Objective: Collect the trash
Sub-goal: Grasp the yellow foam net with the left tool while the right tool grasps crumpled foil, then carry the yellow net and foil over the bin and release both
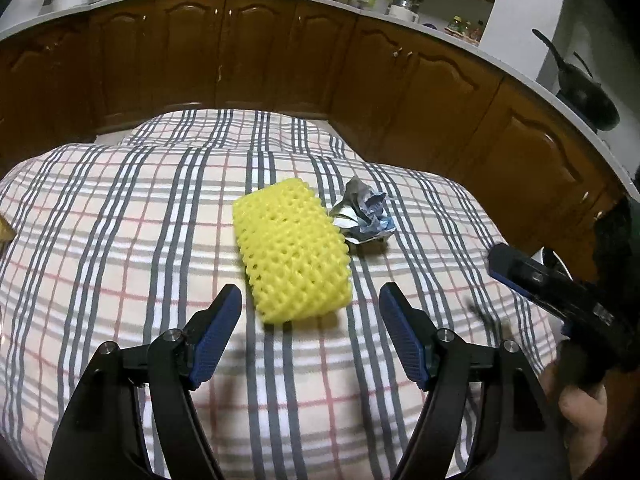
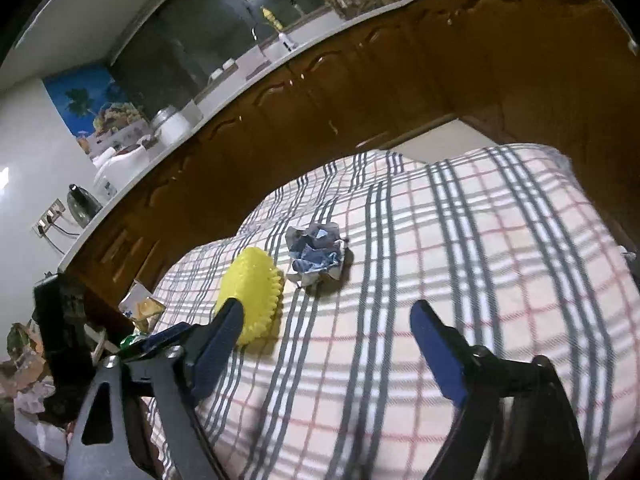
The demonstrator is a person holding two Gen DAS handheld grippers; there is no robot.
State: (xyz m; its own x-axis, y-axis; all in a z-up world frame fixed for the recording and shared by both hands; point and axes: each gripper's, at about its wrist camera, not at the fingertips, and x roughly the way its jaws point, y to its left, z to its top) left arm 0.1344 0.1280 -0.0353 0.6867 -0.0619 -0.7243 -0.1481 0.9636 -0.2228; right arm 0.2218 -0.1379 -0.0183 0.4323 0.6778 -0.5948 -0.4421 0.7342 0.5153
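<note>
STEP: approach, nothing grasped yet | left gripper (image 1: 310,302): fingers wide, empty, just short of yellow foam net (image 1: 292,250) on checked cloth (image 1: 120,240) | right gripper (image 2: 328,324): wide, empty | crumpled wrapper (image 1: 362,214): touching net's far-right corner | NEXT: likely advance, straddle net, close.

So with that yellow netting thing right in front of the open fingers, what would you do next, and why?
Probably ease the left gripper forward and down over the yellow foam net, then close. Its fingers are open and empty, the net lies just ahead between them on the checked cloth, and the crumpled wrapper sits farther back.
</note>
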